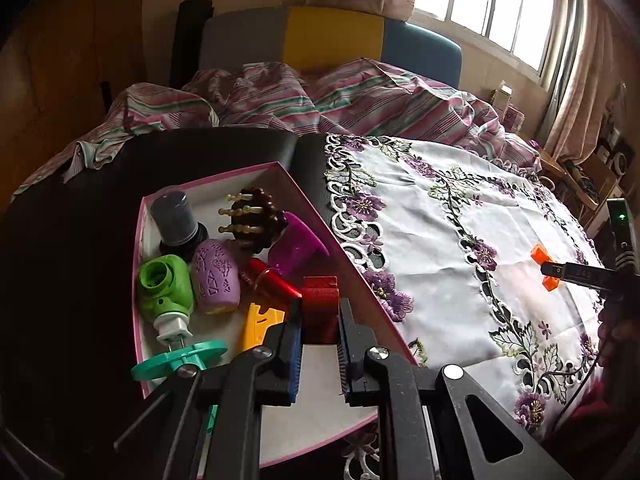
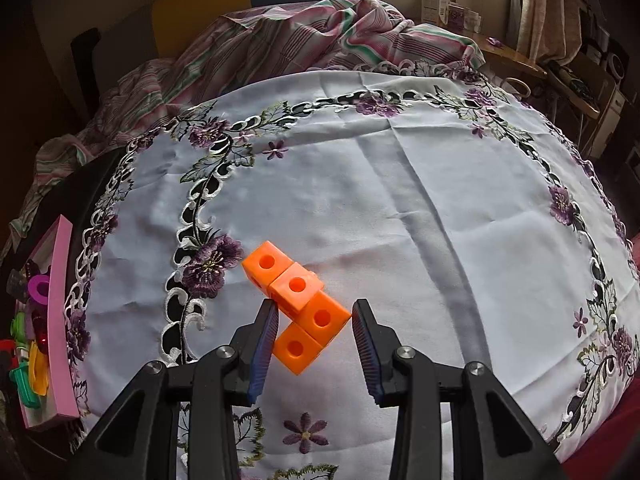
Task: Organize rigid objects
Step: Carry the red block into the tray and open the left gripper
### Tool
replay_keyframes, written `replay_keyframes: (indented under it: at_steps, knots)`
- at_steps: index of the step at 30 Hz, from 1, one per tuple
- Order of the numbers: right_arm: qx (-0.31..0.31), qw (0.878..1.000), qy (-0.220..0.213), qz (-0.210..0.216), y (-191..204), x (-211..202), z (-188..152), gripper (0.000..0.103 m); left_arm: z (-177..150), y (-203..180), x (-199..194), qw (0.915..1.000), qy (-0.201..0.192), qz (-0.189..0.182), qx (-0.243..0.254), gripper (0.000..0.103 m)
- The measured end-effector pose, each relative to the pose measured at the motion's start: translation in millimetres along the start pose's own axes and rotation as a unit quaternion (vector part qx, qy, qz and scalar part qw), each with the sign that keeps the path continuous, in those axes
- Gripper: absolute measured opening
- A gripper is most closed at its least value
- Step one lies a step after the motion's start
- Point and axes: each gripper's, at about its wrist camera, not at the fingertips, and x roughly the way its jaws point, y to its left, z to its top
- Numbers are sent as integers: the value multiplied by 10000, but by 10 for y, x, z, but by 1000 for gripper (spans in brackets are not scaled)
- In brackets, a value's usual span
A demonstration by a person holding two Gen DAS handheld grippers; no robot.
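My left gripper is shut on a red block, which hangs over the near right side of a pink-rimmed box. In the box lie a grey cylinder, a green piece, a purple patterned piece, a brown beaded comb, a magenta cone, a yellow piece and a teal disc. My right gripper grips a bent chain of orange cubes over the white cloth, both pads touching it. The left wrist view shows that gripper at the far right.
A white cloth embroidered with purple flowers covers the table right of the box. Black table surface shows to the left. Striped bedding lies behind. Cluttered shelves stand at the far right.
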Motion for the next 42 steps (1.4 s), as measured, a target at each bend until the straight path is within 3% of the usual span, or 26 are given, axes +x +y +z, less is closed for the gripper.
replay_keyframes:
  at_steps: [19,24,28,37,40,42]
  knots:
    - [-408,9990,-10,189,174,-11,-42,38,-260,291,-1,9988,271,-242,-332,15]
    - [-419,9989,-41,202,179,-28,-39,38,-332,337,-3,9956,328,-767,-438,15]
    - [-424,9988,-81,224,183,-48,-37,38,-320,225,71,9946,414,-914,-255,15]
    - [-452,9987,-104,206,195,-63,-35,38,-292,86,346,9975,577,-406,64,16]
    - [-440,9988,-101,200,187,-60,-36,38,-306,144,314,9982,511,-315,-21,28]
    - [-432,9989,-94,184,182,-57,-38,38,-315,155,286,9986,449,-261,19,29]
